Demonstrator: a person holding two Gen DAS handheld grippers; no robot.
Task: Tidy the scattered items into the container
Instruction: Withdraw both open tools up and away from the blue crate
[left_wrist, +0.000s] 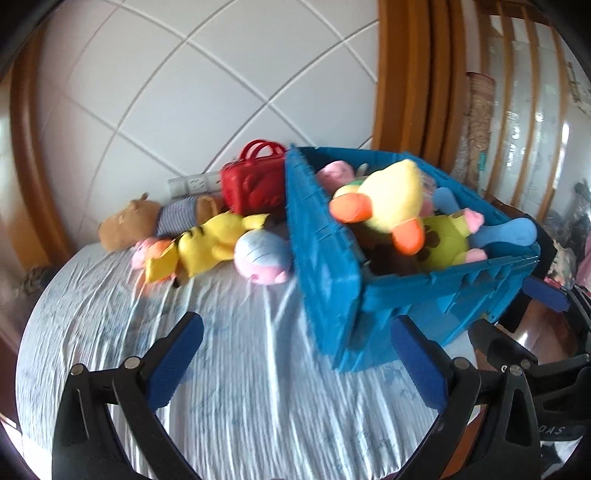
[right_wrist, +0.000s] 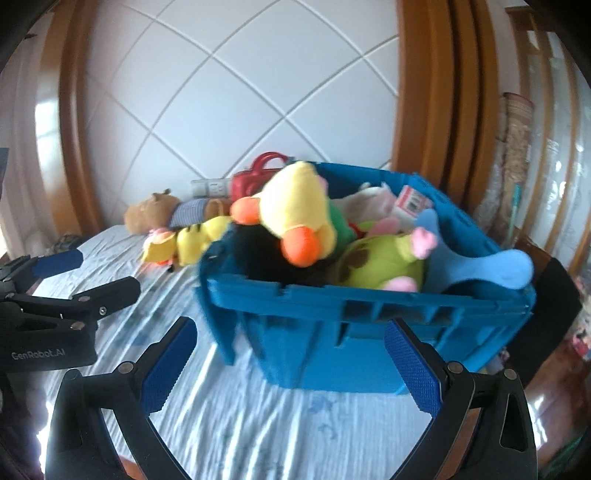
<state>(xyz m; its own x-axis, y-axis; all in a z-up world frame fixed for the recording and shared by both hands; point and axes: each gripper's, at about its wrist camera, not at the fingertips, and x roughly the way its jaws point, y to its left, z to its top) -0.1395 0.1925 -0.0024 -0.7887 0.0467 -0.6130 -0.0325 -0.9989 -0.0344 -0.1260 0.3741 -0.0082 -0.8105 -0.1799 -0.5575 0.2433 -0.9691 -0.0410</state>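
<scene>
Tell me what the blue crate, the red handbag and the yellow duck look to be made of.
Blue crate: looks like rigid moulded plastic, matte to semi-gloss, with ribbed walls and a hinged lid flap.
Red handbag: seemingly hard or rubbery plastic, smooth, with embossed shapes on its side.
Yellow duck: soft plush fabric, fuzzy, with orange feet.

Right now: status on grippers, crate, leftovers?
Left gripper and right gripper open, empty. Blue crate heaped with plush. Yellow plush, red bag still on bed.
</scene>
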